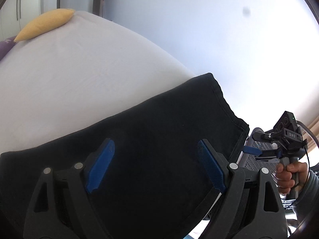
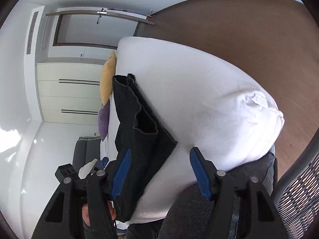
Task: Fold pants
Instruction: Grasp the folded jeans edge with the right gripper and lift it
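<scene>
Black pants (image 1: 139,139), white sheet (image 1: 79,69), yellow pillow (image 1: 45,23).

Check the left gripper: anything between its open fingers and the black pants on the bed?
Nothing visible. The left gripper hangs open directly over the black pants, which lie on the white bed. The yellow pillow sits far off at the bed's far end.

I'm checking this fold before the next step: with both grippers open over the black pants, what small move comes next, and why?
Probably lower the left gripper and close on the pants. They lie flat on the white bed; its pads stand wide with nothing pinched, and the right gripper is also open, so no edge is held.
</scene>
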`<action>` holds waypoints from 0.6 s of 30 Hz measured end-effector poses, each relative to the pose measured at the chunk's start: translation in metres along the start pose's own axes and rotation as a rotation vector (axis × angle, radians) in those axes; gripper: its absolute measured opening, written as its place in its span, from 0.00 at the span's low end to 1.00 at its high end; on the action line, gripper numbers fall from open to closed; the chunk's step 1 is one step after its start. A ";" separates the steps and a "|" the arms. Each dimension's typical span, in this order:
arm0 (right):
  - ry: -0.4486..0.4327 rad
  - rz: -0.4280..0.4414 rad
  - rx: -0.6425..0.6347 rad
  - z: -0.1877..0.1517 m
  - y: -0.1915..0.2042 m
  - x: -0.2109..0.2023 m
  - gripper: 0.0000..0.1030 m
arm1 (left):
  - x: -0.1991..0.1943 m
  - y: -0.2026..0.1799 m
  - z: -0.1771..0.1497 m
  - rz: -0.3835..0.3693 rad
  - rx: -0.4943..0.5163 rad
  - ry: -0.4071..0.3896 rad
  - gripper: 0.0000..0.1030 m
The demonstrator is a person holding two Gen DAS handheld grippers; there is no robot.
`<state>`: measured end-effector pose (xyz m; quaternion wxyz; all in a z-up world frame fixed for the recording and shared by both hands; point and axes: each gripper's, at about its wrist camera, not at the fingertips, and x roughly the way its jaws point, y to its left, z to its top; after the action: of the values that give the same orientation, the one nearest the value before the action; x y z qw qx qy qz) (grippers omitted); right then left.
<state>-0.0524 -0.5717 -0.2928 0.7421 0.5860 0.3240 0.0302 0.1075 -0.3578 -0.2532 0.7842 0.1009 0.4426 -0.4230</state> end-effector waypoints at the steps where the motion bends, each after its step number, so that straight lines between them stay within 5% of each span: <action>1: -0.006 0.022 0.023 -0.002 -0.005 0.002 0.62 | 0.009 -0.007 0.001 -0.009 0.004 0.020 0.82; 4: -0.012 0.077 0.057 -0.003 -0.011 0.002 0.62 | 0.041 -0.023 0.002 -0.031 -0.004 0.052 0.82; 14: -0.044 0.228 0.111 0.002 -0.010 0.008 0.58 | 0.059 -0.024 -0.002 -0.068 -0.058 0.087 0.82; 18: -0.003 0.212 0.071 0.004 0.002 0.022 0.54 | 0.067 -0.024 -0.003 -0.074 -0.072 0.091 0.82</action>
<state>-0.0322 -0.5651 -0.3008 0.7138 0.6431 0.2602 0.0961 0.1043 -0.4099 -0.3016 0.7502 0.0754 0.4962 -0.4305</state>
